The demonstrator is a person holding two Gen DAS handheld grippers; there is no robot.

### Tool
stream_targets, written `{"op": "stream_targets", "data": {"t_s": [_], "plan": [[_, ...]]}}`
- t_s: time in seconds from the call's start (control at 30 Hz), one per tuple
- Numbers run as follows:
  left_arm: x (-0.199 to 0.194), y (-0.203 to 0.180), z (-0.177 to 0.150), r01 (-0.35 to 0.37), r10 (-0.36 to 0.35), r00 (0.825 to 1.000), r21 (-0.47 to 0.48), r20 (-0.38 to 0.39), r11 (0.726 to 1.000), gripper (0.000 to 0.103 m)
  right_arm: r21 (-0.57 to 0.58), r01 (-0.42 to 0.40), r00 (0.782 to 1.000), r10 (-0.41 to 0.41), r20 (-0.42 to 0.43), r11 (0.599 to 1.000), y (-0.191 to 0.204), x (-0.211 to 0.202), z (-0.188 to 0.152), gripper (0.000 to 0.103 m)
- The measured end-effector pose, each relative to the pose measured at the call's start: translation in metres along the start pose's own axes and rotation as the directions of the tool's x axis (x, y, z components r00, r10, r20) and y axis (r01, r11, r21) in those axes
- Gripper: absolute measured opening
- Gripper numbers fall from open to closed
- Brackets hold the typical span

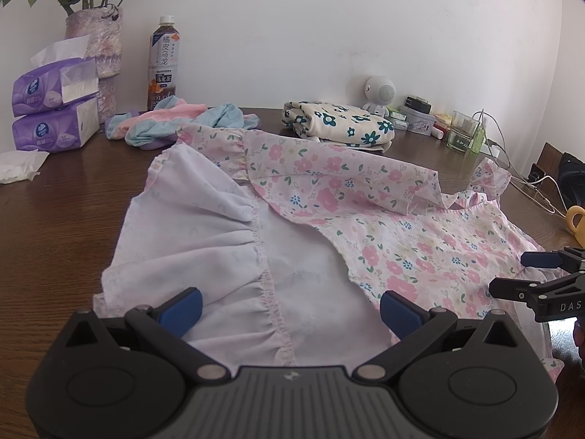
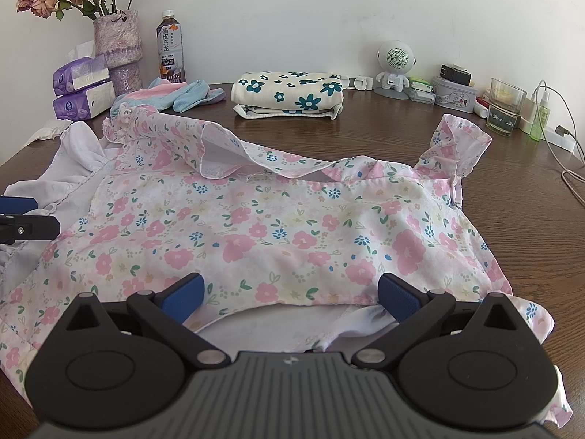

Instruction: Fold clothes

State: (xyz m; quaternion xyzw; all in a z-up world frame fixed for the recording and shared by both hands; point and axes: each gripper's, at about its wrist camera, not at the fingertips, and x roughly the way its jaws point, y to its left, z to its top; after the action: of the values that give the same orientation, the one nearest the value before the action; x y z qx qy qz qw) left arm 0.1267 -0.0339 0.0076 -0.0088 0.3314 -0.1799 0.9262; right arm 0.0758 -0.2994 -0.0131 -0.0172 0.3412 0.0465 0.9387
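A pink floral dress [image 1: 384,219] lies spread on the brown table [image 1: 62,226], its pale inner lining [image 1: 204,241] turned up on the left. It fills the right wrist view [image 2: 278,226], one sleeve folded over its top. My left gripper [image 1: 290,305] is open, just above the lining's gathered seam. My right gripper [image 2: 290,294] is open over the dress's near edge. The right gripper also shows at the right edge of the left wrist view [image 1: 541,274]. The left gripper shows at the left edge of the right wrist view [image 2: 22,216].
A folded cream garment with teal flowers [image 2: 289,93] and a crumpled pink and blue garment [image 2: 175,95] lie at the back. Tissue packs [image 1: 51,106], a vase [image 2: 119,49], a tea bottle [image 1: 164,62], a small speaker figure [image 2: 393,66], a glass [image 2: 506,109] and cables [image 2: 566,139] line the wall.
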Motion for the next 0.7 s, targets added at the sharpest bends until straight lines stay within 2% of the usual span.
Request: {"op": "stream_targets", "data": {"t_s": [0.7], "plan": [[0.0001, -0.0012, 0.0000, -0.005, 0.005, 1.000, 0.003, -0.001, 1.000, 0.103, 0.000, 0.000, 1.000, 0.000, 0.000, 1.000, 0.0002, 0.0001, -0.0001, 0.102]]}}
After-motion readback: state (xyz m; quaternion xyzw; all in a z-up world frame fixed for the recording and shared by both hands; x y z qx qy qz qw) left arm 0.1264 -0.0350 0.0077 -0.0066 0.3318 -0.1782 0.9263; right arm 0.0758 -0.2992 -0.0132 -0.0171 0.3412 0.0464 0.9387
